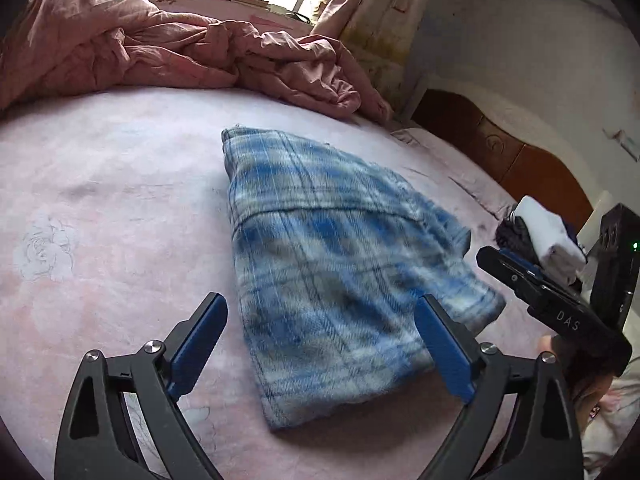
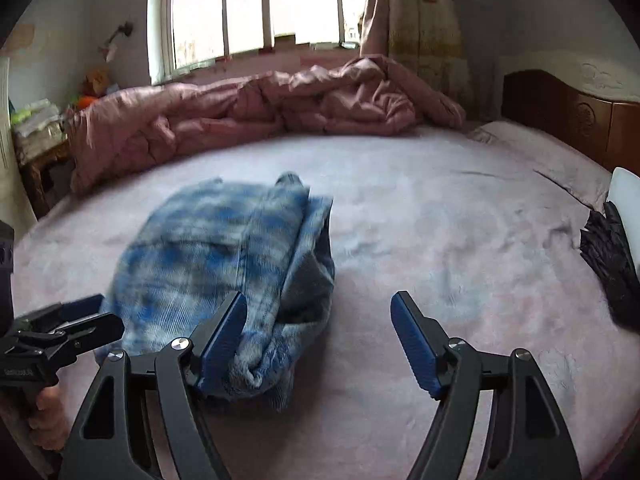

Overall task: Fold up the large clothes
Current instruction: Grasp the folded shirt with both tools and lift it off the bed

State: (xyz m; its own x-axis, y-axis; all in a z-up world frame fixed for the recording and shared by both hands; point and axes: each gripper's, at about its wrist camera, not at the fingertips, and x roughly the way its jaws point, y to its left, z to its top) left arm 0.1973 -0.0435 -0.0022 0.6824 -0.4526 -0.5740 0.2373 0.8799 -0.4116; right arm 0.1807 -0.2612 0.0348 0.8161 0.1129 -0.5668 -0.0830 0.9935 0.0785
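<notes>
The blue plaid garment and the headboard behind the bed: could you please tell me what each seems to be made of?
The blue plaid garment looks like soft brushed flannel or fleece: its surface is fuzzy and matte, and its folds are thick and rounded. The headboard looks like reddish-brown wood with a smooth, slightly glossy finish and a carved round motif; whether it is solid wood or veneer cannot be told.

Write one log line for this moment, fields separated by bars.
garment: plaid shirt folded on bed | left tongs: open, empty | right tongs: open, empty

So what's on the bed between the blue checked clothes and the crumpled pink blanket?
Nothing. Both wrist views show only bare pink sheet between the folded plaid garment and the pink quilt.
</notes>
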